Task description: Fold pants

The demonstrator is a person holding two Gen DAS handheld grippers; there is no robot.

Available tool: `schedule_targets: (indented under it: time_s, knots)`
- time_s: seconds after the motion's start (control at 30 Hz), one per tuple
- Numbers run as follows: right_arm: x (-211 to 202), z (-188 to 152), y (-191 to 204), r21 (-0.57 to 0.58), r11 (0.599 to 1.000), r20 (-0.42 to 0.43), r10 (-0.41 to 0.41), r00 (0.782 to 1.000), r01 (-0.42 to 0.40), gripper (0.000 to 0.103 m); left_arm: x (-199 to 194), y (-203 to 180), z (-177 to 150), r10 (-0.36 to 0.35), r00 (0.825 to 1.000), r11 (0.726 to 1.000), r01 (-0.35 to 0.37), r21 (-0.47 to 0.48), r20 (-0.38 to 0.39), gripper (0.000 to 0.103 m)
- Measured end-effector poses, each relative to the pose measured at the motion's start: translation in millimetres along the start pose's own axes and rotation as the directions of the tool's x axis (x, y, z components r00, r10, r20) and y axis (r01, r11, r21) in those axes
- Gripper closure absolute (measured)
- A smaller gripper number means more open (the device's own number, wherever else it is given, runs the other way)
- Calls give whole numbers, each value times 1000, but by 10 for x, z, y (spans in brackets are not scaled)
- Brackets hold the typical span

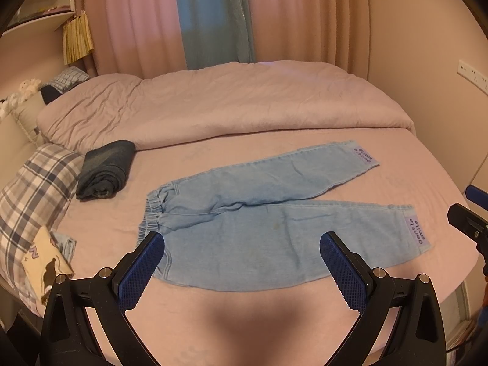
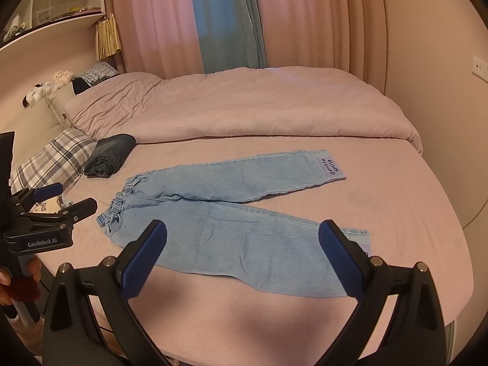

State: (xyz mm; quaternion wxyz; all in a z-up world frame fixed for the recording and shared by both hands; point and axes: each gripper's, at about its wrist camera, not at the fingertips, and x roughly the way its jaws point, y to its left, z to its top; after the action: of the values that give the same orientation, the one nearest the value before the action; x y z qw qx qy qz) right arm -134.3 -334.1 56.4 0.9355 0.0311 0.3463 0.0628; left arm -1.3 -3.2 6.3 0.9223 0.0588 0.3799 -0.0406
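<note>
Light blue denim pants lie flat on the pink bed sheet, waistband to the left, both legs spread out to the right, each cuff with a purple label. They also show in the right wrist view. My left gripper is open and empty, held above the near leg. My right gripper is open and empty, also above the near leg. The left gripper shows at the left of the right wrist view, open.
A rolled dark denim garment lies left of the pants. A plaid pillow and a cream printed cloth sit at the left edge. A pink duvet is bunched at the back. Curtains hang behind.
</note>
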Motion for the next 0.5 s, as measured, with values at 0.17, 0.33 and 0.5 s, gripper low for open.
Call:
schedule_targets:
  time_s: [0.17, 0.33, 0.5]
  knots:
    - [4, -9, 12, -1, 1000, 0, -1, 1000, 1, 2, -3, 10, -13, 0, 1000, 1000, 0, -2, 2, 1]
    - [10, -13, 16, -1, 1000, -1, -2, 1000, 2, 2, 4, 6, -11, 0, 1000, 1000, 0, -2, 1, 1]
    - [19, -19, 24, -2, 1000, -2, -3, 1000, 3, 2, 7, -1, -9, 0, 1000, 1000, 0, -2, 3, 1]
